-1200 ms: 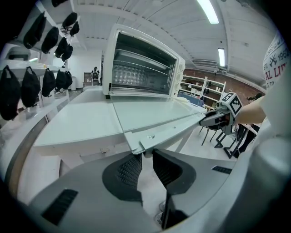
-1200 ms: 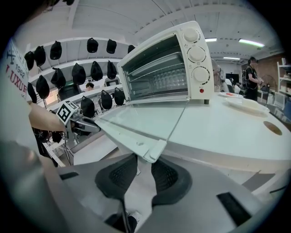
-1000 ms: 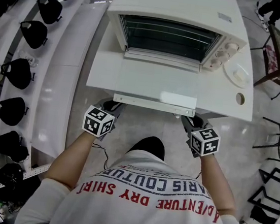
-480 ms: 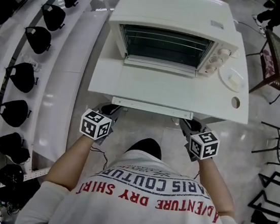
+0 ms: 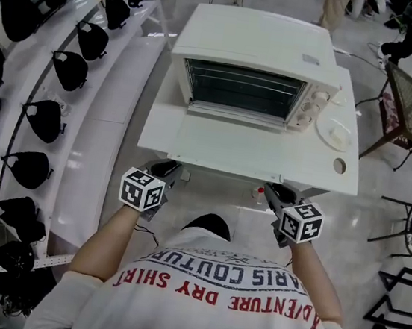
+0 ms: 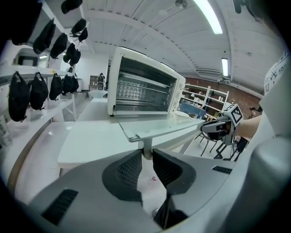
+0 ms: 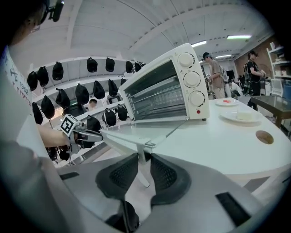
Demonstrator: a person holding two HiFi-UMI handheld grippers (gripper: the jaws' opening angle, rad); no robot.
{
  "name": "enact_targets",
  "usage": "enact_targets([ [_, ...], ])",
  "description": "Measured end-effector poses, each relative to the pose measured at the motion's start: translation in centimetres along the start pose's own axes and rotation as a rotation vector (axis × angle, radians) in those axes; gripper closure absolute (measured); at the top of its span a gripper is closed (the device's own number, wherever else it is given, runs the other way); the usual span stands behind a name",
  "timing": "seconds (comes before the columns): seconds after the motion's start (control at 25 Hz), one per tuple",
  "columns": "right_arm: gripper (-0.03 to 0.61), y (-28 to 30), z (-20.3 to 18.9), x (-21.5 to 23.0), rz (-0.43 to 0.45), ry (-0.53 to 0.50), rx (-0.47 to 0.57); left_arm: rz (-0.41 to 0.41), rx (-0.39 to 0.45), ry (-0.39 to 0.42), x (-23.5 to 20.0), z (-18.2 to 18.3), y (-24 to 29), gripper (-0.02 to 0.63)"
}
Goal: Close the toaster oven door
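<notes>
**Left claw** (image 6: 146, 155): jaws closed on the left post of the handle (image 6: 146, 146), with the pads against its sides.

**Right claw** (image 7: 144, 157): jaws closed likewise on the right post of the same handle.

**Position:** Both claws sit at the 6 o'clock edge of the tabletop (image 5: 158, 131). They are level with each other, tips pointing to 12 o'clock.

**Door** (image 5: 231, 144): open and lying roughly flat. It is hinged at the lower front of the oven (image 5: 255, 46) and reaches toward 6 o'clock as far as the tabletop edge.

**Oven:** stands at 12 o'clock of the claws with its cavity and racks exposed. Three knobs (image 5: 308, 112) are on its 3 o'clock side.

**Surroundings:**
- A plate (image 5: 336, 134) lies on the tabletop at 3 o'clock of the oven, just beside it.
- Black caps (image 5: 47, 116) hang in rows on shelving at 9 o'clock, well apart from the oven.
</notes>
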State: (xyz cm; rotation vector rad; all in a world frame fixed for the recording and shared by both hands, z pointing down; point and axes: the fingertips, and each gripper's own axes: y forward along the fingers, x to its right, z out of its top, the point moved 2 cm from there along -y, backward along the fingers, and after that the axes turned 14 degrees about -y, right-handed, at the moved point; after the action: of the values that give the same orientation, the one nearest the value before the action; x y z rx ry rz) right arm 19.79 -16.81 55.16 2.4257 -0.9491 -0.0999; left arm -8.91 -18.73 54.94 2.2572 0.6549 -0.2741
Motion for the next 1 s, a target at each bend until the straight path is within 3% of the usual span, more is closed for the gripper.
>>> enact_targets([
  [1.0,0.491,-2.6,6.4,0.6,-0.022,0.003,0.118,0.033,0.087,-0.011,2.4,6.1,-2.9,0.52],
])
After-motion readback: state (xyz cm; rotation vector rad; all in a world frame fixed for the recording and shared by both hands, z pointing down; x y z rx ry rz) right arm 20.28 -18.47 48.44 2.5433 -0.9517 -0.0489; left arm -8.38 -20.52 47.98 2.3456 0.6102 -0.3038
